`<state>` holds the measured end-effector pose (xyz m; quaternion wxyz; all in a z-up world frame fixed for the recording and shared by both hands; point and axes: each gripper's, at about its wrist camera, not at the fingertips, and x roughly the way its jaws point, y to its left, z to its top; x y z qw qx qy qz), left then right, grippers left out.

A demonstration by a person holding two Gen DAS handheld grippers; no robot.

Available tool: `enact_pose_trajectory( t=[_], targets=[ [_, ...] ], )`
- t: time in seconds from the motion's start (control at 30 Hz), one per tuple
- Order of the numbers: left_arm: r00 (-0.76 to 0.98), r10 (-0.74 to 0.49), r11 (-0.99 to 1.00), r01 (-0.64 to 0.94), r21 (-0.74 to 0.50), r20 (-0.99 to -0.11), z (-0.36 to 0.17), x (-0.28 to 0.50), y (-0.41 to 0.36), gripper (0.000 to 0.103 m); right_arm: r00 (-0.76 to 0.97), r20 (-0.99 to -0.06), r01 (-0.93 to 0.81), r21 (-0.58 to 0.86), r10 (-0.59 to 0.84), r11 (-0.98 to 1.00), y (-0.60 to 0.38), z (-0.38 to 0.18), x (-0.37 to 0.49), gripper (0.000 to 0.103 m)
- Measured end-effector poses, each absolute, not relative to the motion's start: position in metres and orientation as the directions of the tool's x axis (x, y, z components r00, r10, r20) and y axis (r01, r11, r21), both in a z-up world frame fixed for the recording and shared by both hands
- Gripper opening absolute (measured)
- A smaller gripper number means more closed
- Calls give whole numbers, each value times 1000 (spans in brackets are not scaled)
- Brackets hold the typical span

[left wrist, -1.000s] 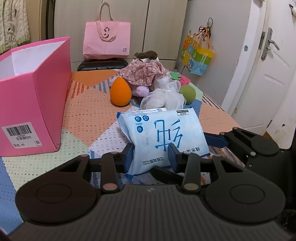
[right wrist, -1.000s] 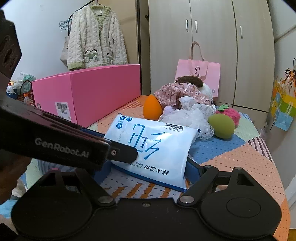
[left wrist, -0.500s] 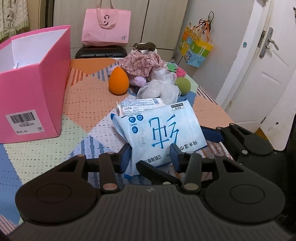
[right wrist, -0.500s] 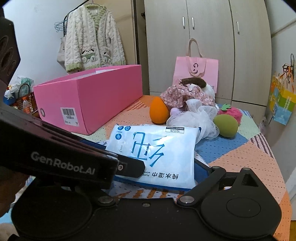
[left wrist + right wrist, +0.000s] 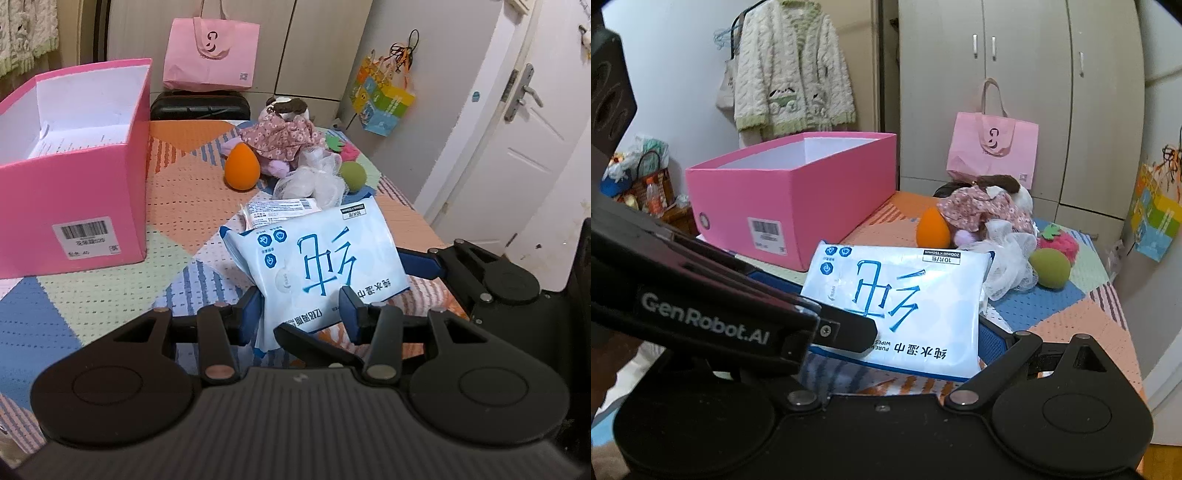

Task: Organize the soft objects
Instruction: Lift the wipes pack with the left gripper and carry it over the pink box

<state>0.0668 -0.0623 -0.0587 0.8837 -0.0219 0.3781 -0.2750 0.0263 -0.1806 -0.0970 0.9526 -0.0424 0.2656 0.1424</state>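
Note:
A light-blue wet-wipes pack (image 5: 317,266) with blue characters hangs a little above the patchwork table cover (image 5: 184,192). My left gripper (image 5: 301,314) is shut on its near edge, blue pads pressing both sides. In the right wrist view the same pack (image 5: 897,302) lies between the wide-open fingers of my right gripper (image 5: 882,314); its right pad (image 5: 990,341) stands just off the pack's edge, and the left gripper's arm (image 5: 713,321) hides the other finger. An open pink box (image 5: 74,192) stands at the left.
A second white pack (image 5: 280,210) lies on the table behind the held one. Further back are an orange egg-shaped sponge (image 5: 242,168), a doll in a floral dress (image 5: 282,133), a white mesh puff (image 5: 314,181) and a green sponge (image 5: 352,175). A door (image 5: 517,166) is at the right.
Both grippers have risen and the wipes pack has come up off the table with them, uncovering the white pack behind it. The right gripper's jaws have spread wider.

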Motion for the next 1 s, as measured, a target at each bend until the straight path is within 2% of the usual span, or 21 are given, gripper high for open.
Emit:
enact_pose_trajectory(
  t=[0.37,0.83,1.0],
  targets=[
    [492,-524,830,480,-285,-695,-42,56,-26,43,775,-573,-340,-24,265,940,-151,-79,13,99],
    [425,-467,858,430,-281,-775,-13,46,55,43,580,-673,-472,180,459,863,-90,-60,26,99],
    [440,-460,867,412,-282,-771,5,50,83,43,563,-669,-530,159,485,833,-63,-44,35,99]
  ],
)
